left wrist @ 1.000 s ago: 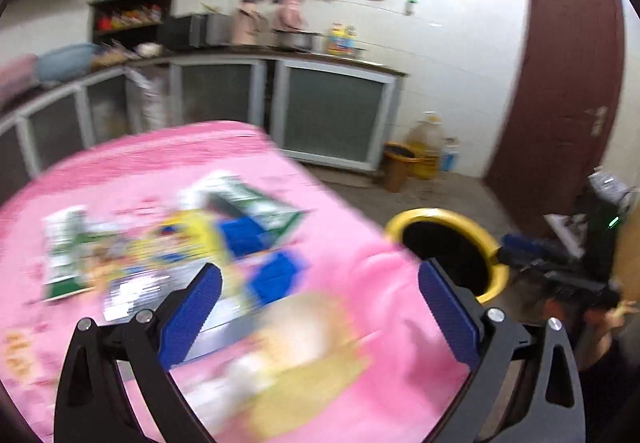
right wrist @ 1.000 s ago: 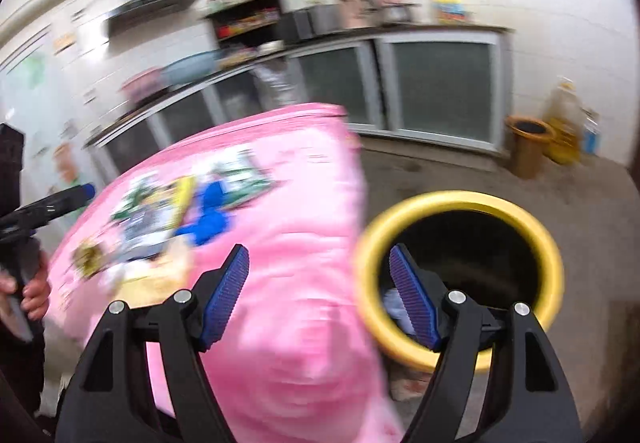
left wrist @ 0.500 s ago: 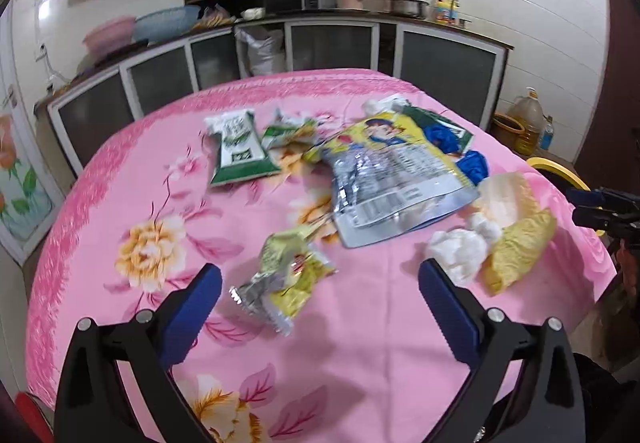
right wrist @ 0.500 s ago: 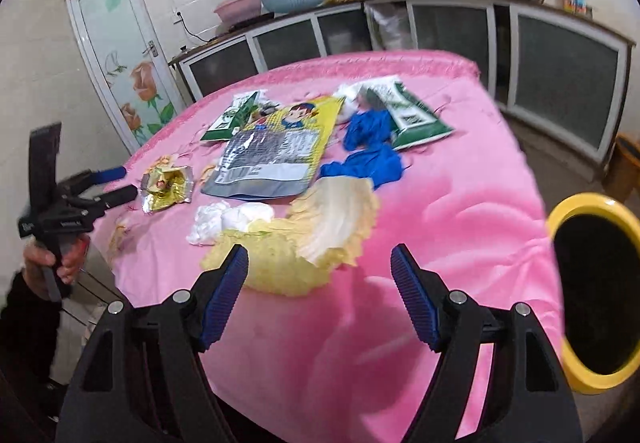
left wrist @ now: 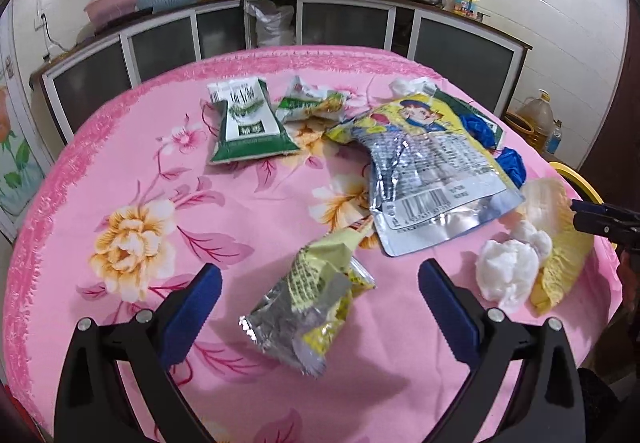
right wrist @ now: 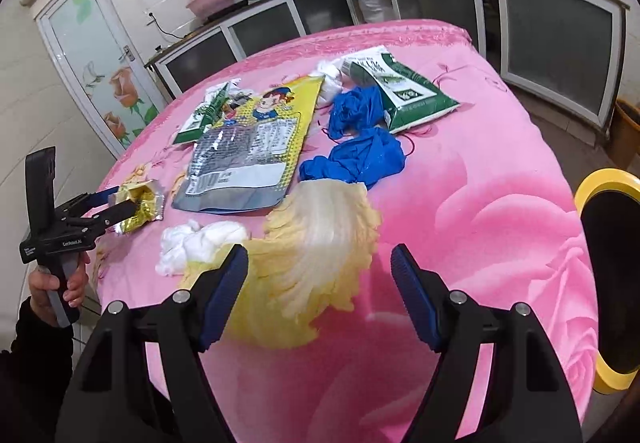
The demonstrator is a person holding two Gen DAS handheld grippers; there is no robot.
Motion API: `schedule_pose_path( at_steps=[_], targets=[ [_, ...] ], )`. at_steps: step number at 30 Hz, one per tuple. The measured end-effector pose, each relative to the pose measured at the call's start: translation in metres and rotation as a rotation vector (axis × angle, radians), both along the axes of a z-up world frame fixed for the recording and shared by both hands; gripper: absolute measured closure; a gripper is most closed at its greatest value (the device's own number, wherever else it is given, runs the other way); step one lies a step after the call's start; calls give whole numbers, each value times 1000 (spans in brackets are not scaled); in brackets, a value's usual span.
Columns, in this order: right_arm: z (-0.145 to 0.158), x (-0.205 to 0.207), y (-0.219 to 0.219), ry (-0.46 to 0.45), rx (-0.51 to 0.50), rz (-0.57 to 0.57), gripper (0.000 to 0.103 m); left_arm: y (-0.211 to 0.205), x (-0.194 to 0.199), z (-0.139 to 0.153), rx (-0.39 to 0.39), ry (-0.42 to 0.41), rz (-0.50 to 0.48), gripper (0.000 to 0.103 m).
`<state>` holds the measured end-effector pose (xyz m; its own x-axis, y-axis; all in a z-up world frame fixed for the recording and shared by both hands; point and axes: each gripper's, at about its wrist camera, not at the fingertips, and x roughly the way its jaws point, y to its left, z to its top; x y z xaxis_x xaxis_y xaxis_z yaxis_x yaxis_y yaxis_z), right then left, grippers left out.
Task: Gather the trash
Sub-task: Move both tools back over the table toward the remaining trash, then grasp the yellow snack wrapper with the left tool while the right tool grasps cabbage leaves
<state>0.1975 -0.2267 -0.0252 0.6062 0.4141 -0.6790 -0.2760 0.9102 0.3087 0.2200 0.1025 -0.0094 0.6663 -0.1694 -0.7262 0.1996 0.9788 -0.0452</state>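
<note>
Left wrist view is now filled closer than 0.5 s ago by the crumpled yellow-silver wrapper [left wrist: 308, 319] on the pink tablecloth [left wrist: 120, 171], framed by the wide-apart left gripper [left wrist: 320, 307], while the right gripper [right wrist: 320, 291], also spread, is held over the cabbage leaf [right wrist: 320, 243].

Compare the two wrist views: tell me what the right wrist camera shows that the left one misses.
Only the right wrist view shows the yellow-rimmed bin's dark opening beside the table, the flower-painted door and the whole left gripper at the yellow wrapper. Only the left view shows the small green-and-yellow packet. Both show the large foil pouch, white tissue, cabbage leaf and blue gloves.
</note>
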Motion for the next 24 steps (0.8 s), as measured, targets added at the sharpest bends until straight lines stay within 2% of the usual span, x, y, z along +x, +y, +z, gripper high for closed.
schedule_pose_path(
  at_steps=[5, 8, 10, 11, 12, 13, 15, 16, 18, 20, 24],
  targets=[
    [-7, 9, 7, 14, -8, 17, 33, -2, 13, -9, -46, 34, -7, 8],
    [-10, 12, 11, 21, -20, 26, 34, -6, 21, -14, -38, 47, -4, 8],
    [-10, 13, 12, 19, -24, 25, 41, -7, 24, -16, -43, 50, -2, 9],
    [-9, 13, 14, 16, -30, 28, 46, -8, 25, -16, -49, 50, 1, 13],
    [-9, 13, 15, 22, -35, 36, 54, -9, 27, -16, -54, 53, 0, 24],
    [-10, 14, 16, 29, -42, 36, 58, -10, 28, -16, -59, 59, -1, 32],
    [-10, 16, 15, 26, -73, -1, 91, -12, 31, -17, -81, 79, -1, 65],
    [-9, 18, 11, 31, -70, -21, 95, -12, 32, -18, -94, 89, -4, 72],
    [-7, 20, 0, 67, -1, -16, 98, -12, 33, -17, -126, 94, -9, 87],
    [-4, 19, -5, 71, 19, -17, 98, -12, 30, -13, -123, 84, 0, 88],
    [11, 7, -12, 38, 45, -15, 98, -6, 19, 0, -165, 62, 1, 88]
  ],
)
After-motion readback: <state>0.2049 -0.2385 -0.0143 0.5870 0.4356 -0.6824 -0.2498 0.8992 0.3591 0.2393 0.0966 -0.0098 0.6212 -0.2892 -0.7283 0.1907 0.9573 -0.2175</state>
